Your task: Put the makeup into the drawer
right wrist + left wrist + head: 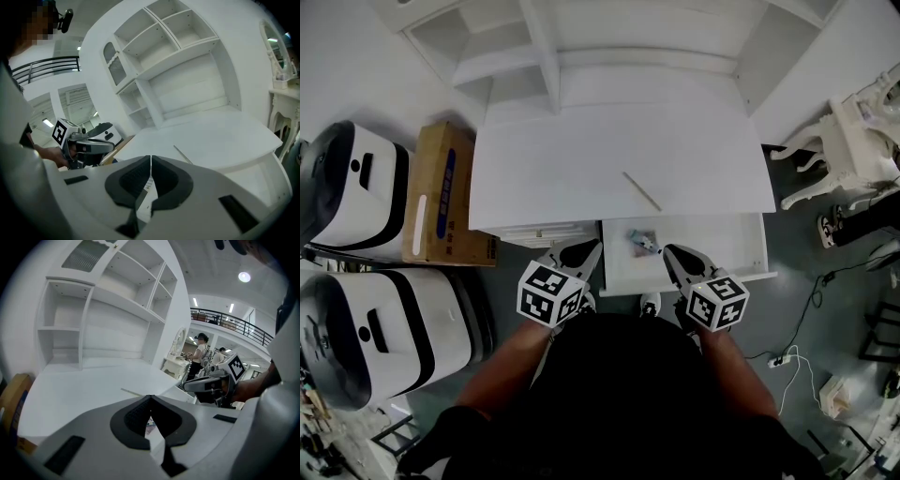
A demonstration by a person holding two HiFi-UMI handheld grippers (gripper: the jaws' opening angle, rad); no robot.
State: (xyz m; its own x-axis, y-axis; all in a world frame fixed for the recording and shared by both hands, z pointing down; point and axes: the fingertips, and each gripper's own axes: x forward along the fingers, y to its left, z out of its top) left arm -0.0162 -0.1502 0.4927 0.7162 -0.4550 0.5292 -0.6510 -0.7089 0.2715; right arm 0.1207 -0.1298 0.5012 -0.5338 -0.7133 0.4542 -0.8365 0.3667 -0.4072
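Makeup point(642, 242), maybe small tubes, lies in the open drawer point(722, 246). Stick point(642, 191) on desk point(581, 159). Left gripper point(584, 250) and right gripper point(672, 253) are pressed together, empty.

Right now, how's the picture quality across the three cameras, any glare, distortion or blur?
Head view: wide-angle bend, the white desk evenly lit without hard shadows. Left gripper view: strong fisheye curves the shelves; a ceiling light glares at upper right. Right gripper view: the same curving, a mosaic patch at upper left.
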